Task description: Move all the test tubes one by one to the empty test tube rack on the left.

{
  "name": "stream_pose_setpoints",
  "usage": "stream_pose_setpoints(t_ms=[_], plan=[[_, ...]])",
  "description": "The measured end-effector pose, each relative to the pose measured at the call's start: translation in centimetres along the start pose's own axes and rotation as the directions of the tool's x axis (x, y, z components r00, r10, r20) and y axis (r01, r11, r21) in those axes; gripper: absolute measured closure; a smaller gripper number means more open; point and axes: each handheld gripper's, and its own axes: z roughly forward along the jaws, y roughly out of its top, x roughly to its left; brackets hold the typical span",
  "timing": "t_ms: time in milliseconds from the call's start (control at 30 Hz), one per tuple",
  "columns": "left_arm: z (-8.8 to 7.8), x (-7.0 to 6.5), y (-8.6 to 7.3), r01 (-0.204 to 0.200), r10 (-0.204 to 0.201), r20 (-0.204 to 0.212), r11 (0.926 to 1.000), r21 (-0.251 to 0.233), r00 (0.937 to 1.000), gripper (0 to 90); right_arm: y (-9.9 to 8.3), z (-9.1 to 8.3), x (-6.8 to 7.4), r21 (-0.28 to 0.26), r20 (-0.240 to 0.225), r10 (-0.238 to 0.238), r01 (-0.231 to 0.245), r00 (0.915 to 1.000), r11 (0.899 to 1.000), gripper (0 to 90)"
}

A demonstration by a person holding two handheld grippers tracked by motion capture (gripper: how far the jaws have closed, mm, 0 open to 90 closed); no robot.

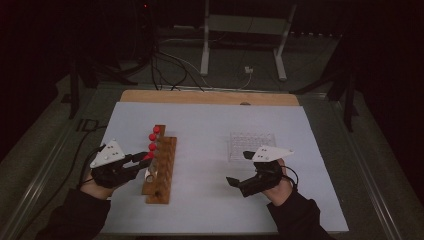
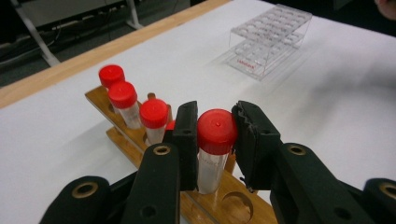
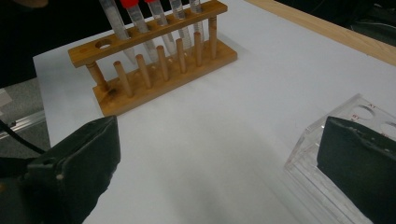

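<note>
A wooden tube rack (image 1: pixel 162 170) (image 2: pixel 219 205) (image 3: pixel 154 84) stands left of centre on the white sheet, with several red-capped tubes (image 1: pixel 153 137) (image 2: pixel 122 95) in its far holes. My left gripper (image 1: pixel 145 161) (image 2: pixel 214 140) reaches in from the left. It is shut on the red cap of the nearest tube (image 2: pixel 212 168), whose lower end sits in the rack. My right gripper (image 1: pixel 240 168) rests on the sheet at the right, open, with nothing between its jaws. A clear plastic rack (image 1: pixel 251 145) (image 2: pixel 271 44) (image 3: pixel 327 154) stands empty just beyond it.
The white sheet (image 1: pixel 210 210) covers a table whose wooden edge (image 1: pixel 210 97) shows at the far side. Beyond it, metal stand legs (image 1: pixel 205 50) and cables (image 1: pixel 170 70) lie on the dark floor. The wooden rack's near holes (image 2: pixel 236 203) hold nothing.
</note>
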Motion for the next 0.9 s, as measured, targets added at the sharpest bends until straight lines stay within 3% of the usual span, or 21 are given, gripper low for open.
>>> stream_pose_setpoints(t_ms=[300,467,667,833,900], plan=[[0.8,0.0,-0.7,0.007,-0.007,0.001,0.9995,0.030,1.0000,72.0,0.0,-0.2,-0.2,-0.005,-0.001,0.001,-0.001,1.0000,1.000,0.0],[1.3,-0.2,-1.1,-0.018,0.019,-0.004,0.9971,0.074,0.9998,71.8,0.0,-0.2,-0.2,-0.006,0.004,0.002,-0.002,1.0000,1.000,0.0],[1.1,0.0,-1.1,-0.007,0.005,0.021,0.9982,0.060,0.9998,70.3,0.0,-0.3,-0.2,-0.006,0.002,0.003,-0.003,1.0000,1.000,0.0],[0.6,-0.5,-0.4,0.003,-0.004,0.036,0.9993,0.037,0.9994,51.1,0.0,-0.4,-0.3,-0.010,0.003,0.002,-0.002,1.0000,1.000,0.0],[0.4,-0.9,0.1,-0.004,0.003,0.060,0.9998,0.022,0.9982,45.8,0.0,-0.5,-0.3,-0.011,0.005,0.004,-0.004,1.0000,1.000,0.0]])
